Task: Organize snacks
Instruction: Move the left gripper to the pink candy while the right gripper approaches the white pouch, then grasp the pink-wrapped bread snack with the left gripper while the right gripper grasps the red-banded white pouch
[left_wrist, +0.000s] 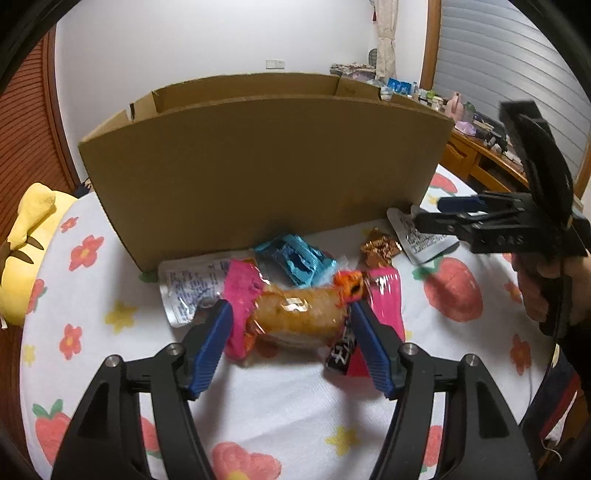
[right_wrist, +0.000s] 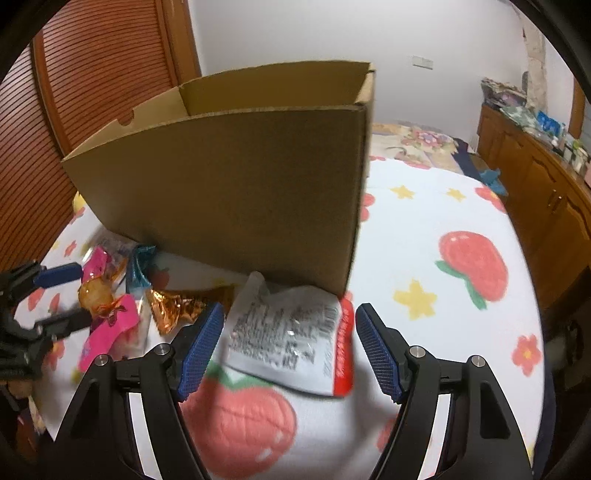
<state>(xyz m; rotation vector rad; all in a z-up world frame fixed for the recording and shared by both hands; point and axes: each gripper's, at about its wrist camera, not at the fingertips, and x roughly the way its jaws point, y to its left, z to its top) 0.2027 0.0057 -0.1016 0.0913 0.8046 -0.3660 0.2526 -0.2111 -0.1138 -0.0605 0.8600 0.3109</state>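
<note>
The left gripper (left_wrist: 291, 314), black-armed with ribbed blue pads, hangs low over a white bedsheet printed with red strawberries, flowers and yellow stars (left_wrist: 295, 413), its fingers (left_wrist: 212, 343) spread fairly wide on either side of a clear-wrapped golden bread snack with pink and orange ends (left_wrist: 295, 314); the pads sit just beside the wrapper, and whether they touch it I cannot tell. Under and beside that snack lie a bright pink foil packet (left_wrist: 386, 299) and a small dark wrapper with white lettering (left_wrist: 341, 356). The right gripper (right_wrist: 288, 343), built the same, stands equally wide astride a white plastic pouch with black print and a red edge strip (right_wrist: 291, 343), its pads clear of the pouch on both sides. Just beyond the bread snack lie a crumpled turquoise foil packet (left_wrist: 299, 258), a clear printed sachet (left_wrist: 188, 291) to its left, and a copper-gold foil-wrapped sweet (left_wrist: 380, 245) to its right. All of these snacks lie on the sheet against the near wall of a tall open-topped brown cardboard box (left_wrist: 258, 166), which stands upright just behind them. In the left wrist view, a person's hand (left_wrist: 543, 291) grips the right gripper's handle at the frame's right edge. A yellow plush toy (left_wrist: 26, 251) lies at the left, beside the box. Farther off are a wooden slatted door (right_wrist: 92, 74), a white wall and a cluttered wooden cabinet (right_wrist: 535, 166).
</note>
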